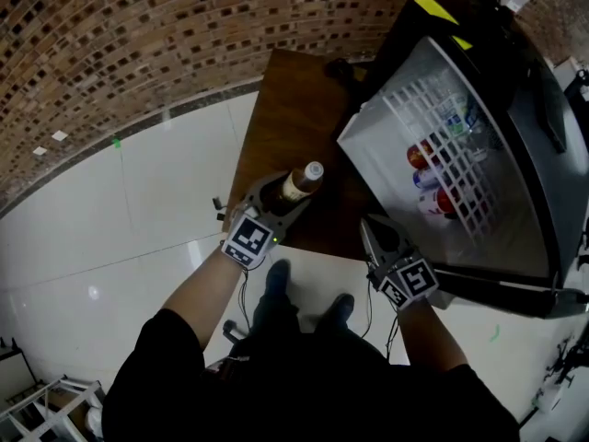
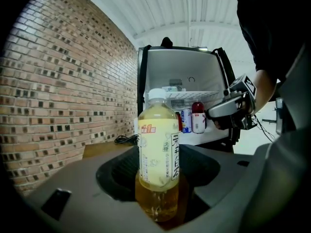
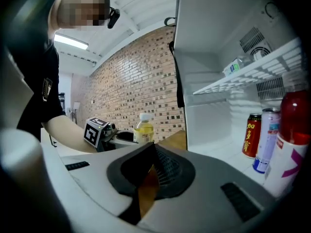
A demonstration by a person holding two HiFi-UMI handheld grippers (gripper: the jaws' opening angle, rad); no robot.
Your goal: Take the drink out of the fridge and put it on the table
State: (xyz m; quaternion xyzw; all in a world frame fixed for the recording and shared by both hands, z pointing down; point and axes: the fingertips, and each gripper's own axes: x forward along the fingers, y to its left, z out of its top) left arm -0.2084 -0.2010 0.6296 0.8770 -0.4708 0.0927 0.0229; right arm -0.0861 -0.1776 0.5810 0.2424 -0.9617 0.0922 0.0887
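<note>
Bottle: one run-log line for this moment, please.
left tongs: shut on bottle, upright | bottle: over table | right tongs: shut, empty | fridge: open, cans inside

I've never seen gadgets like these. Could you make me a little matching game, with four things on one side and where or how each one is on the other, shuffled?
Things:
1. yellow tea bottle
2. right gripper
3. red can
4. wire shelf

Places or states:
A. standing on the fridge floor, beside a pale can
B. jaws together, holding nothing
C. white, spanning the fridge above the cans
D. upright between the jaws of the left gripper, over the wooden table

Pairs: 1-D, 2-B, 3-A, 4-C
</note>
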